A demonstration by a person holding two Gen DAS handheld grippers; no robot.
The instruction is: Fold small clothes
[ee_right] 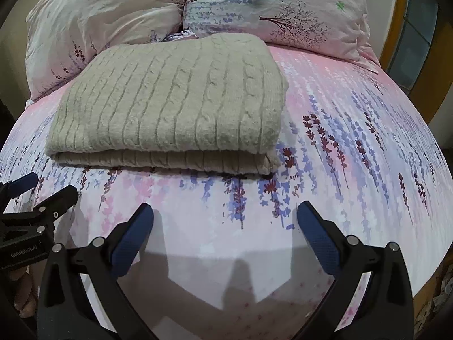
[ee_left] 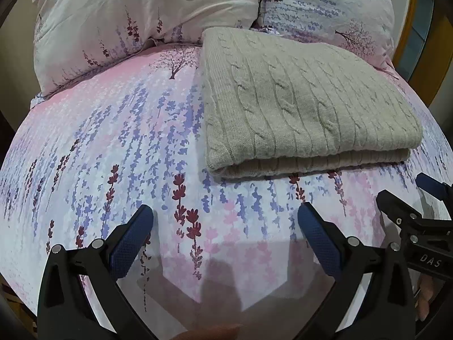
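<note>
Bed [ee_left: 119,141]: pink, white and lavender floral sheet, fills nearly the whole field of both views. No container is in view; the bed surface carries everything listed. Its left edge drops off well to the left of the left gripper; its right edge curves away well to the right of the right gripper, against a yellow-framed panel [ee_right: 407,28].

Pillows: two, matching print, side by side at the far end of the bed. Left pillow [ee_left: 136,14] and right pillow [ee_left: 331,2] meet at a seam directly beyond the sweater.

Sweater [ee_left: 303,96]: beige cable knit, folded into a flat rectangle of at least two layers, the fold's thick edge facing the grippers. It lies ahead and to the right of the left gripper, ahead and slightly left of the right gripper, its far edge touching or just short of the pillows. Nothing holds it.

Open sheet: a bare band runs between the sweater's near edge and both sets of fingertips; broader bare areas lie left of the sweater before the left gripper and right of it before the right gripper.

Left gripper [ee_left: 225,218]: jaws spread wide, empty, blue pads above the sheet, shadow beneath.

Right gripper [ee_right: 225,216]: jaws spread wide, empty, just beside the left gripper, level with it.
</note>
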